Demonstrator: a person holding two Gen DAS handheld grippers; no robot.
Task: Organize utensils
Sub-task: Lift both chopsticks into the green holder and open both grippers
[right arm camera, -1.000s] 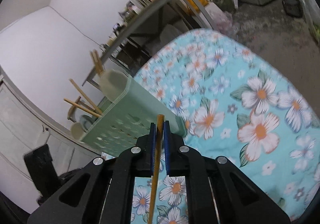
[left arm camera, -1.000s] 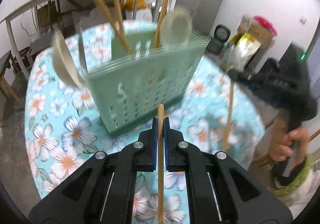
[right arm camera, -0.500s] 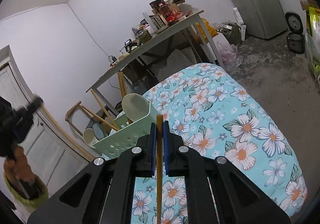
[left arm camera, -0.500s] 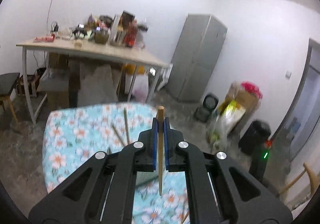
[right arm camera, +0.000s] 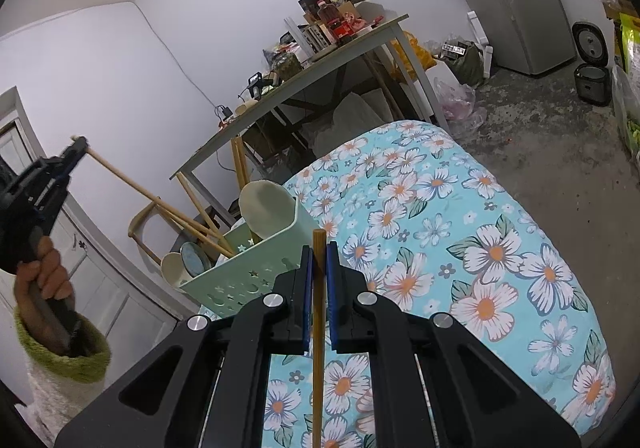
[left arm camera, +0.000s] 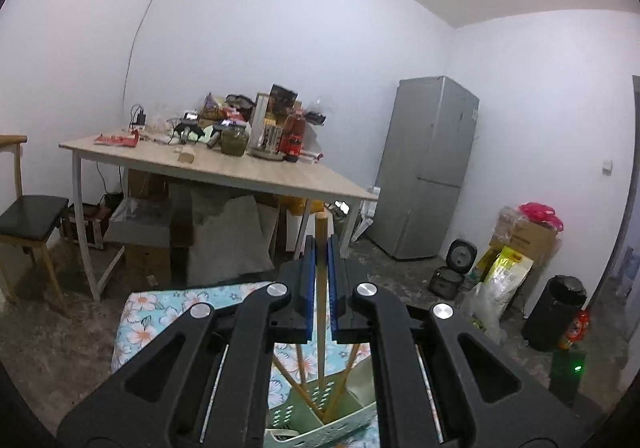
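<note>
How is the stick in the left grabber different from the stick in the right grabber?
The left gripper is raised high above the green basket, so its chopstick slants down toward the basket; the right gripper sits lower, over the flowered tablecloth.

The left chopstick's lower end looks to be among the other sticks at the basket; the right chopstick is outside it.

Both are thin wooden chopsticks, pinched between closed blue pads.

Right of the green caddy (right arm camera: pixel 256 272) we see open floral bench (right arm camera: pixel 500 232), free for a tool. Slanting chopsticks (right arm camera: pixel 188 216) and upright spoons (right arm camera: pixel 264 208) crowd the caddy's mouth.
</note>
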